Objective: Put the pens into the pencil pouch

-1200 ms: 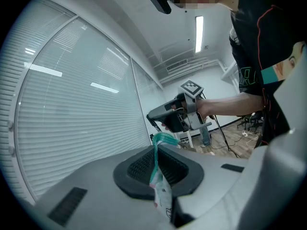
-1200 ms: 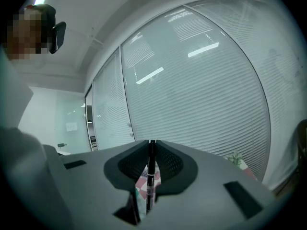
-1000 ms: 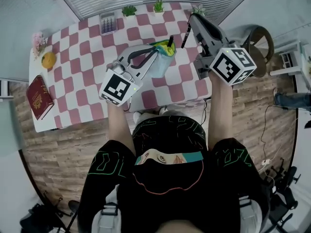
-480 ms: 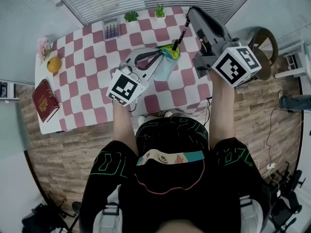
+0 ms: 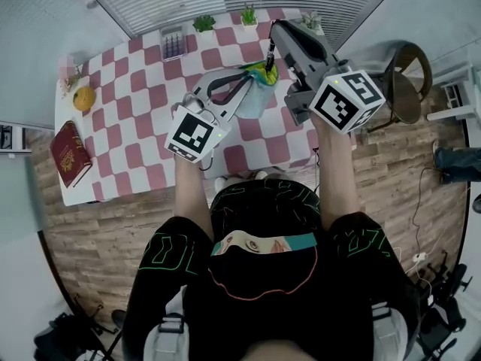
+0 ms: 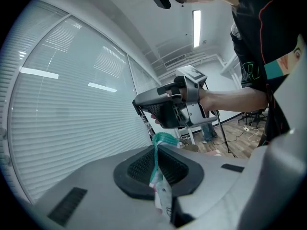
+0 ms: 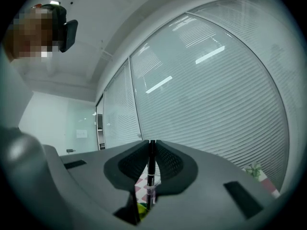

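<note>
Left gripper [image 5: 242,80] is pinched on the teal rim of the pencil pouch [image 5: 259,98]. The rim is seen clamped between its pads [image 6: 139,169] in the left gripper view. The pouch appears to be held clear of the counter [image 5: 135,89], just ahead of the jaws. Right gripper [image 5: 275,30] is closed on a black pen [image 5: 269,55], gripped near its upper end. The pen's long axis is noted as near upright. It hangs tip down below the right gripper's jaws, over the pouch mouth, where a yellow-green item [image 5: 263,74] is seen. The right gripper is the nearer one. A descent along the pen's axis is judged to be required.
</note>
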